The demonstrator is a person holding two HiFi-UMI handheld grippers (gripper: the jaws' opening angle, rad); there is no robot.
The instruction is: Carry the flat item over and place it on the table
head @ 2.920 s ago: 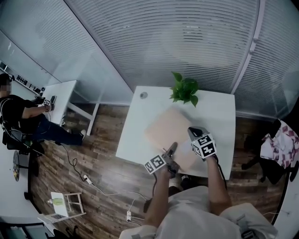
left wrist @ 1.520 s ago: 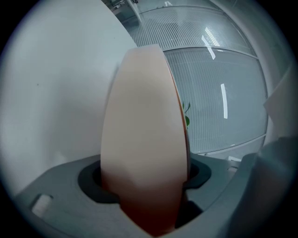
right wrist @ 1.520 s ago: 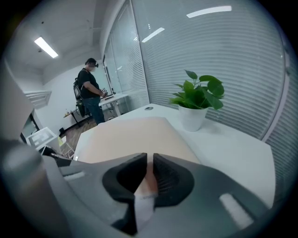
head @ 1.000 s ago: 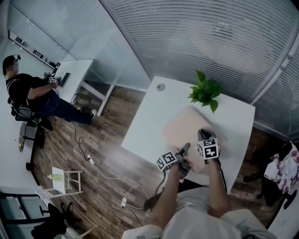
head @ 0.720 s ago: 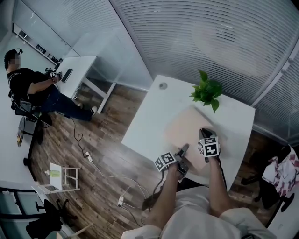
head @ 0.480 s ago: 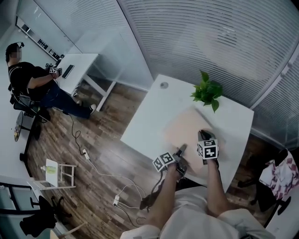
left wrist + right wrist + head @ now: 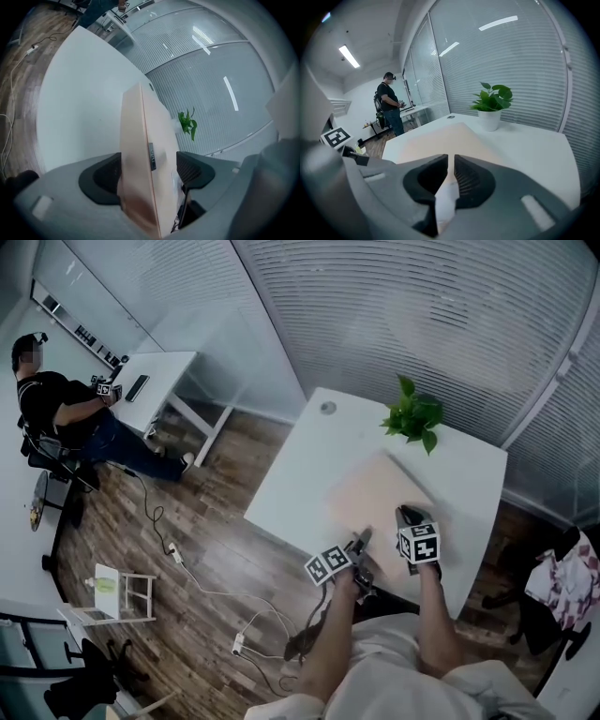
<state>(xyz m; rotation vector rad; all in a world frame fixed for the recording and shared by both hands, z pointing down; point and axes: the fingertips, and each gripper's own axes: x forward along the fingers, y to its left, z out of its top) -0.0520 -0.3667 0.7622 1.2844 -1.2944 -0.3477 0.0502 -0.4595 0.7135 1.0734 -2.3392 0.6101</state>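
The left hand-held gripper (image 7: 149, 169) clamps the near edge of the flat beige board (image 7: 375, 495), which runs edge-on between its jaws. The board stretches out over the white tabletop (image 7: 298, 470), its near edge by the tabletop's near rim; whether it rests there cannot be told. The right hand-held gripper (image 7: 450, 169) pinches the same edge, jaws almost together. Bare tabletop lies either side of the board; a potted plant (image 7: 411, 420) stands near its far corner.

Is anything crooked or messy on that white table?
Nothing stands out. The flat board is held level over the white table, pinched at its near edge by the left gripper and the right gripper. The potted plant stands upright.
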